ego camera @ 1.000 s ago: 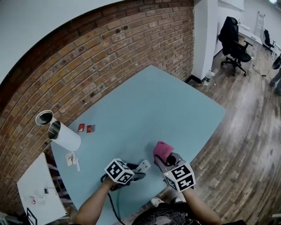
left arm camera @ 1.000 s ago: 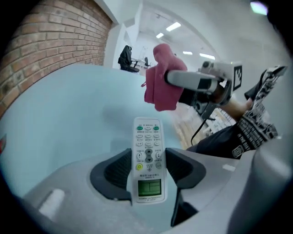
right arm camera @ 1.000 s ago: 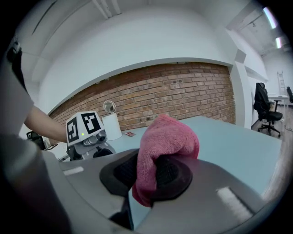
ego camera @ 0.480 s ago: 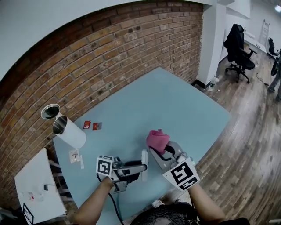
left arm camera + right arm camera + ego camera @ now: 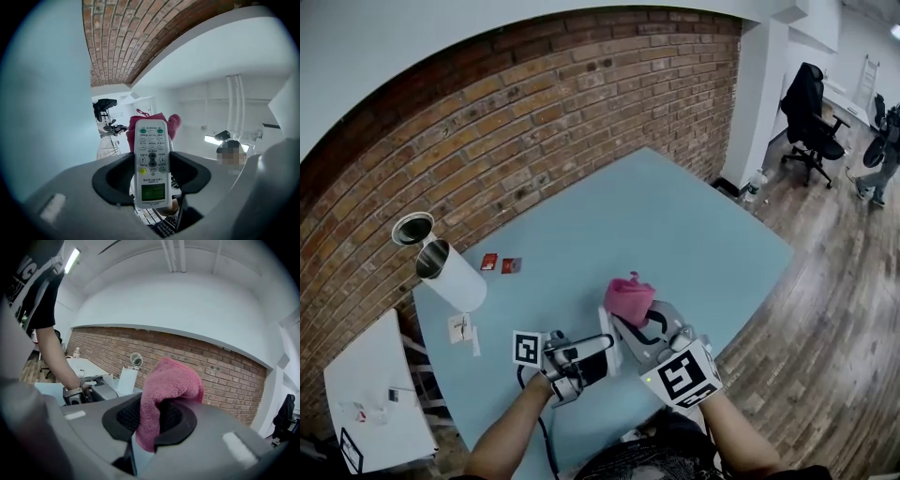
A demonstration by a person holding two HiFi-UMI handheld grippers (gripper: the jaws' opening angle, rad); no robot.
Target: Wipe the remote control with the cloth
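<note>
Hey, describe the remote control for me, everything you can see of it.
The remote control is a slim white plastic bar: rows of small buttons, two green at the far end, one yellow, a dark centre pad, a greenish display at the near end. The left tongs clamp its long sides, holding it in the air, buttons toward their camera. The pink cloth shows just behind its far end.

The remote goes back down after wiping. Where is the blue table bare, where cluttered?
Bare: the far and right part of the table, from the brick wall to the right edge. Cluttered: the left corner, with a white cylinder, two red items and a white item. The remote and cloth hang over the near edge.
</note>
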